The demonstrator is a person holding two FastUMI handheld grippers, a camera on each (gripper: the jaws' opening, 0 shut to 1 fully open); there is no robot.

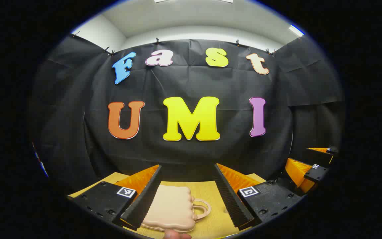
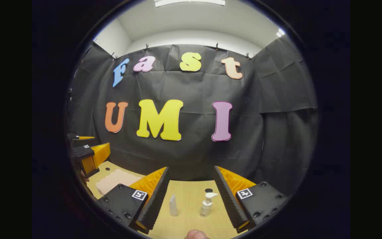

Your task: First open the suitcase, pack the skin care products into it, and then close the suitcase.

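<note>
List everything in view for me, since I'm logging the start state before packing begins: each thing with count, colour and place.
suitcase: one, pale pink with a loop handle, closed, lying flat on the table in front of the left gripper
tube: one, white, standing on the table ahead of the right gripper
pump bottle: one, white, standing on the table beside the tube
table: one, light wood, under all of these
booth wall: black cloth, behind the table
ceiling lights: white, overhead
left gripper: one, black and orange, open, above the suitcase
right gripper: one, black and orange, open, facing tube and pump bottle
</note>
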